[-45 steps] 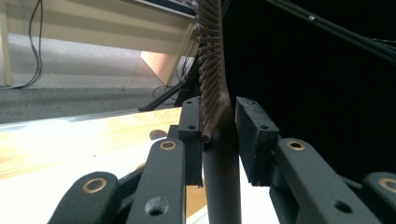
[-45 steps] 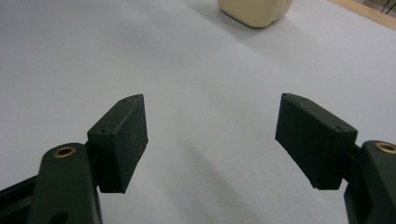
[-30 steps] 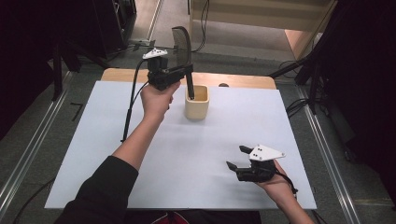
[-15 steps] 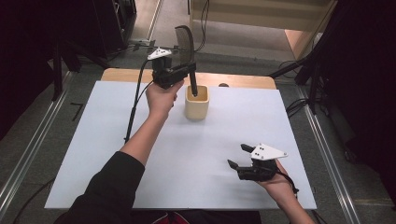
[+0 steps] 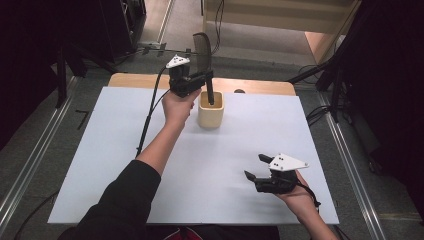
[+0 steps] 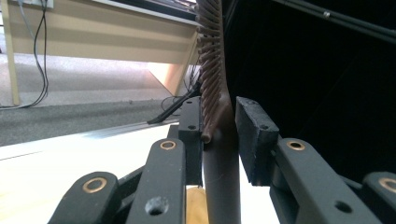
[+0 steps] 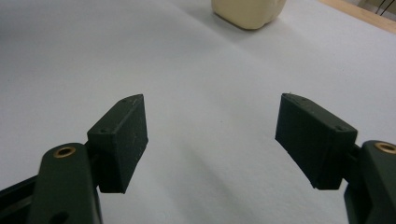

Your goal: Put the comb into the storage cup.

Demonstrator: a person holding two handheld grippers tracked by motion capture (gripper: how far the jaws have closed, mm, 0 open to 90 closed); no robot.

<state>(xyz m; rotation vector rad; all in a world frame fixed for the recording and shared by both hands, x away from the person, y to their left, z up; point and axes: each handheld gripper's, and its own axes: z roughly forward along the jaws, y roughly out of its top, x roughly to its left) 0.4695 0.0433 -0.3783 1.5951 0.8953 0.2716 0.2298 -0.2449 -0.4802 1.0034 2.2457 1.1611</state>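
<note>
Gripping the dark handle of a brown comb (image 5: 205, 60) between pressed-in jaws, the left gripper (image 5: 206, 80) hangs over a cream cup (image 5: 210, 111) just above the centre of the high view. The comb stands nearly upright, its toothed head rising above the gripper toward the top of the frame and the lower end of its handle dipping inside the cup's rim. In the left gripper view the handle (image 6: 219, 154) runs straight up between the two black pads, the teeth fanning out above them at upper centre. The cup sits on the white table cover (image 5: 115, 165), near its far edge and just beside the person's left hand (image 5: 176, 106).

At the lower right of the high view the right gripper (image 5: 255, 167) lies in the person's palm, low over the cover and well apart from the cup. Its jaws stand spread with nothing between them; the right gripper view shows bare white cover between the pads (image 7: 122, 140) and the cup (image 7: 247, 11) at the top edge.
</note>
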